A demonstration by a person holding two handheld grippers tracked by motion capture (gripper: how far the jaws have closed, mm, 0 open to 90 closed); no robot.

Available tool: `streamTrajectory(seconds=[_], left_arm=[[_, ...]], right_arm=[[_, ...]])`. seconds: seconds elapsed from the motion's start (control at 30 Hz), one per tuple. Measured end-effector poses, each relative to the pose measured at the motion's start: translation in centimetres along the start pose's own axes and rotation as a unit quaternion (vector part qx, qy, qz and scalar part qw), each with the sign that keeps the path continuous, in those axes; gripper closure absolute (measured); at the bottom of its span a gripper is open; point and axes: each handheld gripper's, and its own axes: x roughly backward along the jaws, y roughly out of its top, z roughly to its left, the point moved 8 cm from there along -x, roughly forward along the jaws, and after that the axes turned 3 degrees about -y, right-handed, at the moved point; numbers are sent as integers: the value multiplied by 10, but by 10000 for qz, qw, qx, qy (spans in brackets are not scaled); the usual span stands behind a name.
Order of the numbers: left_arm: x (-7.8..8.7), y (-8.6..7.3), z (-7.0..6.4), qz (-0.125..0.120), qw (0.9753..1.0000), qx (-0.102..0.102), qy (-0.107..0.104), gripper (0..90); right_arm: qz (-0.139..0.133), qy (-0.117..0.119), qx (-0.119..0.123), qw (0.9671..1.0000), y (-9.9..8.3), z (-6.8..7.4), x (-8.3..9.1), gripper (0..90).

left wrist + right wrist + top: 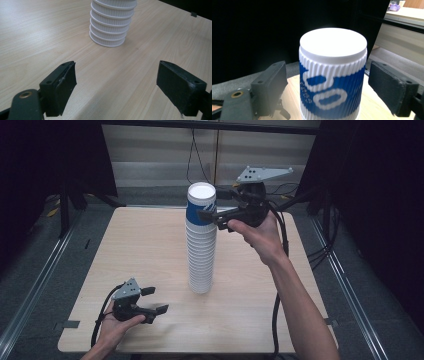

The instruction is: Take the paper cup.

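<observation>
A: High view first: where is the stack (201, 242)?

B: It stands upright near the middle of the table (150, 250), a tall column of inverted white ribbed cups. The top cup (201, 204) is the blue-printed one, bottom up, its flat white base facing the camera.

A: And the right gripper (212, 215)?

B: It is raised to the top cup's level and comes in from the cup's 3 o'clock side, pointing toward 9 o'clock. Of the two, it is far nearer to that cup.

A: How do its jaws stand?

B: Wide. In the right gripper view the top cup (332, 75) sits between them, centred, with a clear gap on each side. I see no contact yet. The cup's long axis is vertical and the jaws flank it left and right, so a squeeze would take it across its ribbed wall.

A: So the coming move depends on what?

B: On height, I think. The jaws need to bear on the top cup alone, above the rim of the one under it. Too low and they may pinch two.

A: The left gripper (152, 301)?

B: It is low over the table at about 7 o'clock from the stack's foot, well apart from it. In the left gripper view its jaws are also wide and hold nothing; the stack's foot (110, 30) lies ahead at 12 o'clock.
</observation>
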Motion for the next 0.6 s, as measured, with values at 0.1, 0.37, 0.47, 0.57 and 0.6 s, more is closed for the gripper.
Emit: streamTrajectory(seconds=[0.1, 0.37, 0.47, 0.57, 0.6], left_arm=[[-1, 0, 0, 20, 10000, 24, 8, 160], [1, 0, 1, -3, 10000, 16, 6, 160], [1, 0, 1, 6, 10000, 11, 15, 160], [2, 1, 1, -1, 10000, -5, 18, 160], [2, 0, 1, 1, 10000, -7, 23, 160]], right_arm=[[22, 0, -10, 10000, 2, -1, -4, 151], [78, 133, -99, 9998, 3, -4, -20, 177], [147, 159, -49, 9998, 3, -3, -23, 192], [95, 143, -13, 9999, 3, -3, -24, 241], [66, 139, -1, 9999, 4, -3, -23, 244]])
